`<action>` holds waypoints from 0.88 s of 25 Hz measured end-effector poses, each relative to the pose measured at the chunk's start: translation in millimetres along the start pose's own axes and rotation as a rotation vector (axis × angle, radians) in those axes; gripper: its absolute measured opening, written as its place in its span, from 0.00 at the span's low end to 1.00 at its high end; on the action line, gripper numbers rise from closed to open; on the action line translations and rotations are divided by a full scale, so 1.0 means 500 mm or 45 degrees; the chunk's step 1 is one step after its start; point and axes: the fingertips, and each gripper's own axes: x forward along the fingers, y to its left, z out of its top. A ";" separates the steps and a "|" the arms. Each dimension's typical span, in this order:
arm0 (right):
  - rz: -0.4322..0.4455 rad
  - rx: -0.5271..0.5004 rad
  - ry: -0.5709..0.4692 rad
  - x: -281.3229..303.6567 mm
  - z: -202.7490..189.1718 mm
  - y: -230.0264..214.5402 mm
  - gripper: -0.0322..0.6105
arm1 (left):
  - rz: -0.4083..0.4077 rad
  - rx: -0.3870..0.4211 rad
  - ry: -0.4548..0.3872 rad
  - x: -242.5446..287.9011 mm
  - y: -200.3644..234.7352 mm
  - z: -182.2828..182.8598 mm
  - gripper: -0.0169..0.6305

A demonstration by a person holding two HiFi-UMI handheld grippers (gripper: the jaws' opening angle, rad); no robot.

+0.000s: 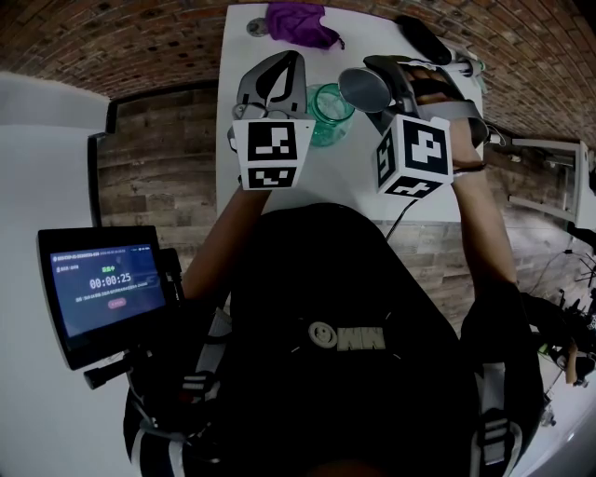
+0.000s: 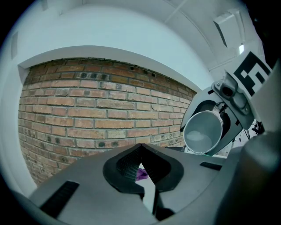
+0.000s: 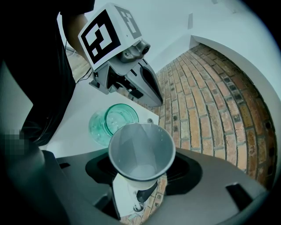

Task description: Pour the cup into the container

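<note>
The cup (image 3: 142, 151) is grey and conical. It sits clamped between the 2 jaws of the right gripper (image 1: 377, 82), which press on its lower body. The cup is tipped, with its mouth turned toward the right gripper view and toward the left gripper. A pale patch lies at its bottom. Whether anything is running out cannot be told.

The jar (image 3: 112, 123) is green, clear glass, and stands upright and open on the table (image 1: 354, 186). In the head view the cup's rim is just beside the jar's rim on its right. In the right gripper view the cup is above the jar and overlaps its near edge.

The left gripper (image 2: 141, 151) is on the other side of the jar, above the table. Its 2 jaws are together at the tips, with nothing between them. Through the gap behind the tips, a strip of table and a bit of the purple cloth (image 1: 298, 23) show. The cloth lies crumpled at the table's far edge, well apart from the jar.

A long dark object (image 1: 424, 37) lies at the far right corner of the table. Its kind cannot be made out.

A brick wall (image 2: 88, 110) stands beyond the table. A small screen (image 1: 107, 289) with a running timer is mounted at the person's left.
</note>
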 end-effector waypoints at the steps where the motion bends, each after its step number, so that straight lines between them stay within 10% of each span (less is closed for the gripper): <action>1: -0.001 -0.004 0.001 0.000 0.000 0.000 0.50 | 0.000 -0.001 -0.001 0.000 0.000 0.000 0.03; 22: -0.004 -0.046 0.008 0.002 -0.001 0.004 0.50 | -0.017 0.003 -0.003 0.003 -0.010 0.003 0.03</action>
